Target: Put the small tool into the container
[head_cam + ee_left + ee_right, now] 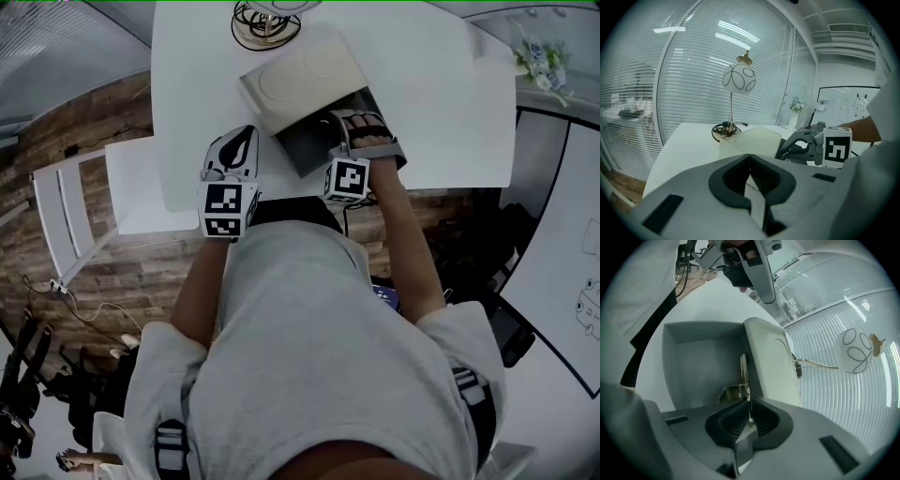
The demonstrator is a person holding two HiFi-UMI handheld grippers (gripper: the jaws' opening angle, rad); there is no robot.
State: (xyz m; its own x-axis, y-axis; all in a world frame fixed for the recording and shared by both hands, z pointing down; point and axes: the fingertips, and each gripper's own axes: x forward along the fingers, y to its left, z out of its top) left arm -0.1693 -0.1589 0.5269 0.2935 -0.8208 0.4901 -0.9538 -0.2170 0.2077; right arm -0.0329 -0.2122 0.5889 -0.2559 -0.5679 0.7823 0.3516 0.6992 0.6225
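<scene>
left gripper point(750, 157): near left of the box, jaws pressed together, nothing between them
right gripper point(749, 403): jaws pinched almost flat on the small tool point(742, 373), a thin metal piece sticking out past the tips
container point(701, 331): open grey box just beyond the tips; the tool hangs over its hollow, close to the raised lid point(774, 363) on the far-left side
step in hand: the release; best to lower toward the box floor, clear of the lid edge, then part the jaws slowly so the tool neither clings nor bounces out
right gripper view alone: the tool and the grip on it
head view alone: both grippers side by side over the table point(422, 103)
left gripper view alone: lamp point(738, 78) standing upright behind the box
</scene>
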